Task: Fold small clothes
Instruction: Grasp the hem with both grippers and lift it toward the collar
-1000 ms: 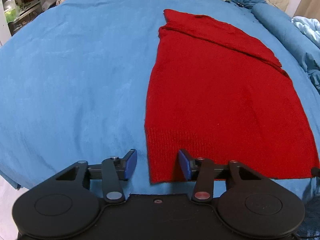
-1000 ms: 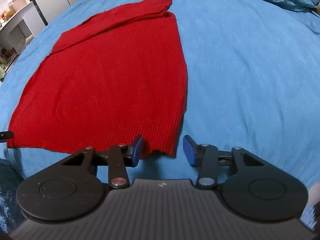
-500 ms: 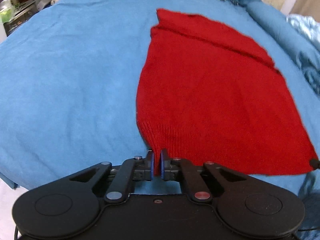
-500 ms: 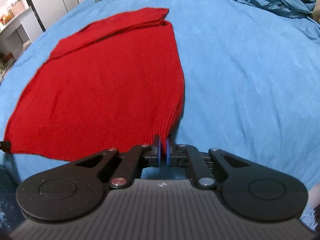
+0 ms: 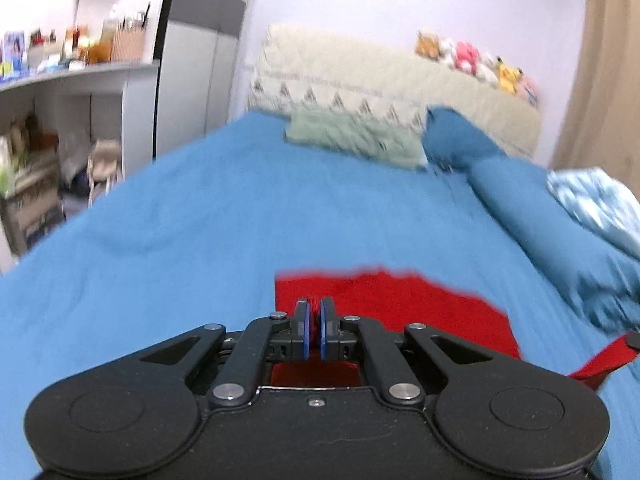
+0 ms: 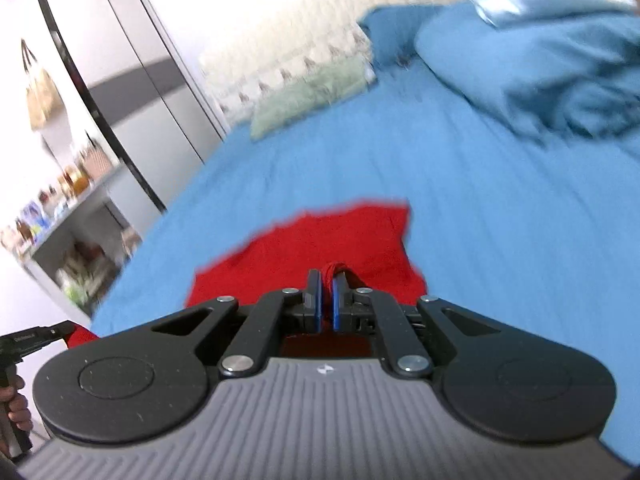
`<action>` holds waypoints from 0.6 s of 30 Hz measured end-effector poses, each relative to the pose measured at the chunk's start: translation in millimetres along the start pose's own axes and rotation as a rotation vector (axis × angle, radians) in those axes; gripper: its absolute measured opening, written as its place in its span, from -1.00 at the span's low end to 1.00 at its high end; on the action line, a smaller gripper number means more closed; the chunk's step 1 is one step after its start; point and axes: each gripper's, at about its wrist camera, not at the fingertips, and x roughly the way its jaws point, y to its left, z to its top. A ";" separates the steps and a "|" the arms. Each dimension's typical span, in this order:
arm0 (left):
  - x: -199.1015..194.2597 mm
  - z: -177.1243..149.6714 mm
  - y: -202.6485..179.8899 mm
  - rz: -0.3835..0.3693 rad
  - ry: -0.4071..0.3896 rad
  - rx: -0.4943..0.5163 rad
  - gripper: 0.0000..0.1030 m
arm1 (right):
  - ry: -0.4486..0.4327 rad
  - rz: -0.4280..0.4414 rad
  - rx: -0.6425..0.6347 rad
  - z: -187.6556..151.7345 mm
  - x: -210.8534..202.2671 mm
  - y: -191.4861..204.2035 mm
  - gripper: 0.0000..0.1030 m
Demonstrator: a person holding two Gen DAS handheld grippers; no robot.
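Note:
A red knit sweater (image 5: pixel 400 304) lies on the blue bedspread (image 5: pixel 200 220); it also shows in the right wrist view (image 6: pixel 340 240). My left gripper (image 5: pixel 314 312) is shut on the sweater's hem corner and holds it lifted off the bed. My right gripper (image 6: pixel 326 284) is shut on the other hem corner, also lifted. The right gripper's tip (image 5: pixel 632 340) shows at the right edge of the left wrist view, with red fabric hanging from it. Both views are blurred by motion. The near part of the sweater is hidden under the grippers.
A green pillow (image 5: pixel 352 136), a blue pillow (image 5: pixel 460 136) and a beige headboard (image 5: pixel 400 80) with plush toys are at the far end. A rumpled blue duvet (image 6: pixel 560 80) lies at the right. Shelves (image 5: pixel 60 92) and a wardrobe (image 6: pixel 132 80) stand left of the bed.
Both grippers, open at the hem a second ago, shut on its corners and have now lifted them up and forward; the cameras tilted up toward the headboard.

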 end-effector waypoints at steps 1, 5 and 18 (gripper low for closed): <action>20.0 12.7 -2.9 0.022 -0.011 0.004 -0.91 | -0.013 0.004 0.012 16.8 16.9 -2.2 -0.61; 115.7 44.7 -15.7 0.074 -0.018 -0.006 -0.91 | -0.022 -0.012 0.035 71.7 107.9 -9.5 -0.61; 283.6 7.3 -5.6 0.152 0.081 0.023 -0.91 | 0.076 -0.179 0.010 60.1 315.7 -61.1 -0.61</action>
